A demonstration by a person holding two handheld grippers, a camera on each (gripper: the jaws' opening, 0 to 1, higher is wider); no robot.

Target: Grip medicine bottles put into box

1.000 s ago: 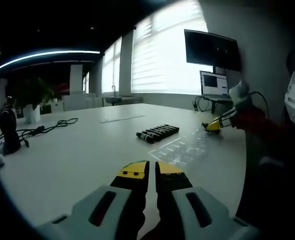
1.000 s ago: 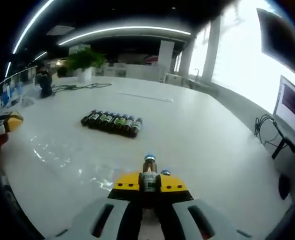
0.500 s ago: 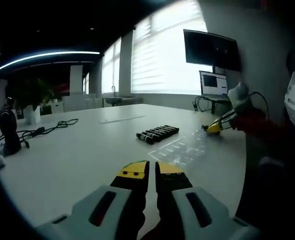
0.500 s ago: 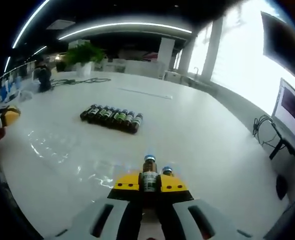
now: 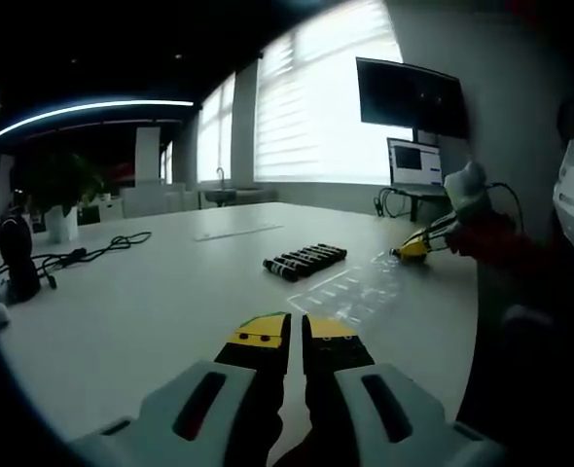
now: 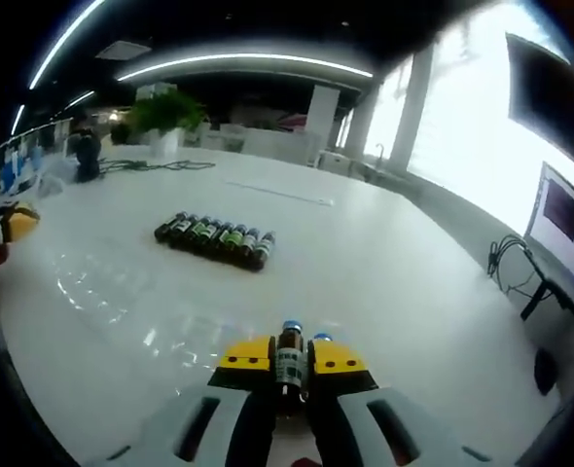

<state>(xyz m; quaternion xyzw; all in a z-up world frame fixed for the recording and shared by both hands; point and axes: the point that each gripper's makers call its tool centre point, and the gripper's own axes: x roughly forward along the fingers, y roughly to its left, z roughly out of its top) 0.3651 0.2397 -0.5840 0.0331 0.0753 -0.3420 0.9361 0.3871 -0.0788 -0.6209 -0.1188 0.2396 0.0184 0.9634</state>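
Raised slightly, right tool (image 6: 289, 356) grips bottle (image 6: 289, 356) before bottle row (image 6: 215, 239)

White table (image 5: 151, 302), potted plant (image 6: 157, 115), wall monitor (image 5: 411, 95), laptop (image 5: 415, 162).

No legible text; label on held bottle (image 6: 289, 358) too blurred to read.

Two low views across one table (image 5: 151, 302)
Both look from opposite sides, sharing the distant row of bottles (image 6: 215, 236)
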